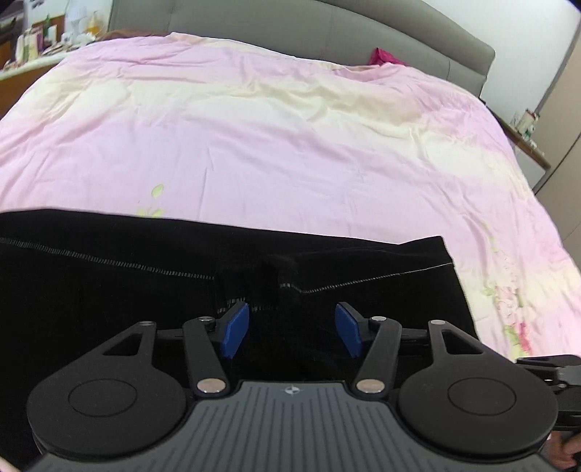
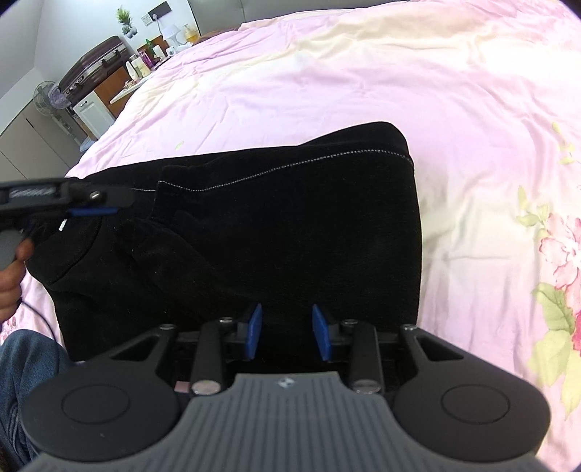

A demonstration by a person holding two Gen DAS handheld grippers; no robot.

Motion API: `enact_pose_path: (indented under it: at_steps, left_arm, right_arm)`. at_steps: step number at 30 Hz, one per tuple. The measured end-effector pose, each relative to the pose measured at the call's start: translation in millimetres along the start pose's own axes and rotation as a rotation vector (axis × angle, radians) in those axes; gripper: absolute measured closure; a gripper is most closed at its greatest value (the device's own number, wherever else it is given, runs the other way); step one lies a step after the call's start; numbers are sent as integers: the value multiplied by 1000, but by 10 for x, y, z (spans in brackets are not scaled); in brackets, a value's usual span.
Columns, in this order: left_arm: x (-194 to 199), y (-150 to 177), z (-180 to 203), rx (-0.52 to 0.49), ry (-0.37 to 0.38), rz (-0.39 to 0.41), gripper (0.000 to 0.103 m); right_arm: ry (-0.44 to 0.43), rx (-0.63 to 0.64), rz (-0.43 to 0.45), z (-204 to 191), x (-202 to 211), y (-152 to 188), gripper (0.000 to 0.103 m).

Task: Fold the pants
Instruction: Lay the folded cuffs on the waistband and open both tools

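While I lean over it, bed: the bed (image 1: 254,138) fills both views under a pink and cream cover with flower prints, a grey headboard (image 1: 326,32) at its far end.
Pants: my black pants (image 2: 272,225) lie folded into a broad block on the near part of the bed, a line of pale stitching running across the upper layer, one squared edge toward the flower print on the right.
Left gripper: my left gripper (image 1: 292,328) hangs just above the black cloth with its blue pads (image 1: 236,328) spread wide and nothing pinched between them; from the right wrist view it shows side-on at the left end of the pants.
Right gripper: my right gripper (image 2: 287,332) sits over the near edge of the pants, pads parted by a narrower gap, black cloth behind that gap but no fold caught in it.
Hand: my left hand (image 2: 11,261) wraps the handle at the picture's left edge.
Leg: blue denim (image 2: 25,366) shows at the lower left.
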State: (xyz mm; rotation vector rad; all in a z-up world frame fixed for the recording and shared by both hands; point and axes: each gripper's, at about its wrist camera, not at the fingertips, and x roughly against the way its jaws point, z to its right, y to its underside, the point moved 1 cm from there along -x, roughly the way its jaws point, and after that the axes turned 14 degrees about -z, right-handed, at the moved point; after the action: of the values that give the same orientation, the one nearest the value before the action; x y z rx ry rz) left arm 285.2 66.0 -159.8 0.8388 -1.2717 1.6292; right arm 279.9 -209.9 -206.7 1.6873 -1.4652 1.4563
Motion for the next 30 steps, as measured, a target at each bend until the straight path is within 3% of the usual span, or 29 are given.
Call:
enact_pose_path:
  at_steps: [5, 7, 8, 10, 12, 16, 19, 21, 25, 30]
  left_arm:
    - [-372, -109, 0, -39, -79, -35, 38]
    - [-447, -100, -9, -38, -71, -48, 39]
    - [-439, -80, 11, -49, -60, -35, 57]
    - [-371, -35, 72, -71, -105, 8, 78]
    - [-245, -9, 96, -62, -90, 40, 86]
    - [209, -6, 37, -15, -21, 107, 88]
    - [234, -53, -135, 16, 4, 42, 88]
    - [41, -85, -220, 21, 11, -21, 89]
    - [-389, -78, -276, -5, -48, -75, 89]
    - [-479, -17, -147, -143, -135, -74, 88]
  right_arm:
    - [7, 20, -3, 25, 22, -8, 74]
    - [10, 29, -4, 30, 28, -19, 73]
    - [9, 33, -5, 25, 32, -23, 73]
    - [10, 36, -8, 31, 21, -38, 73]
    - [18, 41, -4, 33, 29, -55, 73]
    - [49, 93, 7, 42, 125, -102, 73]
    - [101, 143, 43, 70, 282, -143, 73]
    - [122, 155, 33, 115, 321, -189, 82]
    - [138, 175, -79, 146, 38, -157, 84]
    - [187, 209, -73, 101, -106, 170, 83]
